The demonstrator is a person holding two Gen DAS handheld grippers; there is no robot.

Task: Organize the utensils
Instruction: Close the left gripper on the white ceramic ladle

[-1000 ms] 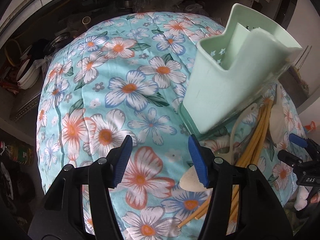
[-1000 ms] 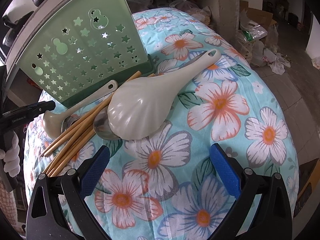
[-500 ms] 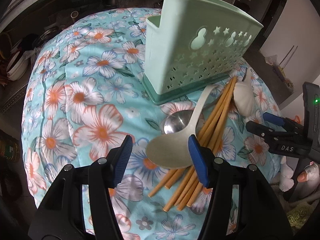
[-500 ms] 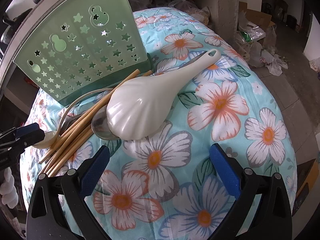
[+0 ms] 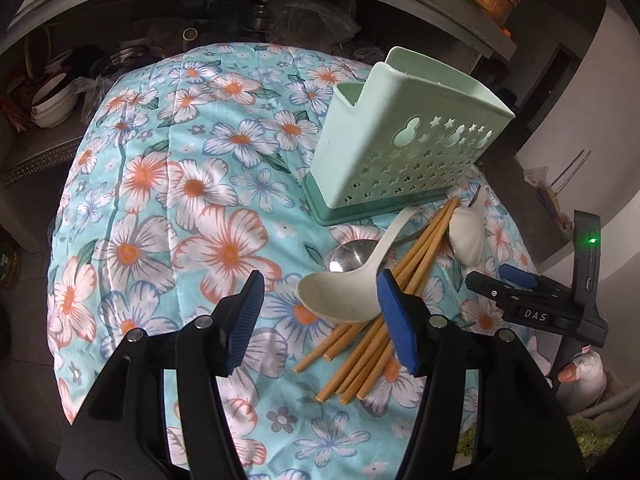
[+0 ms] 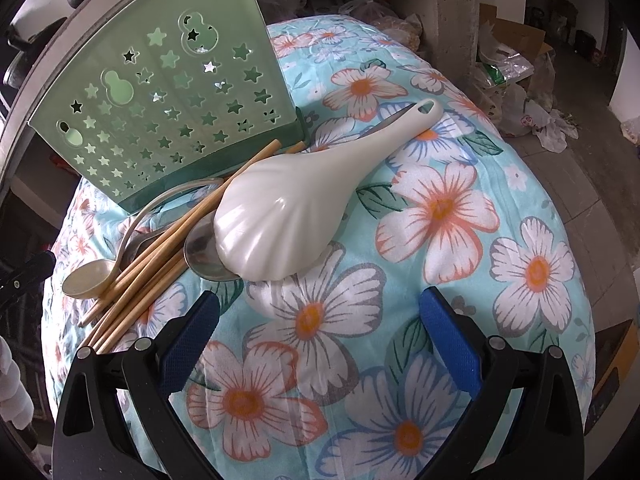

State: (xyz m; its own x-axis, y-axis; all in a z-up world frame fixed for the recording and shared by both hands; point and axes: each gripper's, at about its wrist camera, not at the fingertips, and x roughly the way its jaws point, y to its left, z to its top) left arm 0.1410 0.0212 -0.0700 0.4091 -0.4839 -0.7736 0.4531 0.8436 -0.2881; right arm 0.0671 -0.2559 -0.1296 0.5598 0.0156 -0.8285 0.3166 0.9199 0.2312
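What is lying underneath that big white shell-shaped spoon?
Under the shell-shaped spoon a metal spoon pokes out, its bowl partly covered. The bamboo chopsticks run beside it and seem to slip under its edge. Anything further beneath is hidden.

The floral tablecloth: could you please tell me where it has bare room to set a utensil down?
The floral tablecloth is bare left of the green utensil holder, and on the far side of the big white scoop. It is crowded in front of the holder: chopsticks, small white spoon and metal spoon are piled together.
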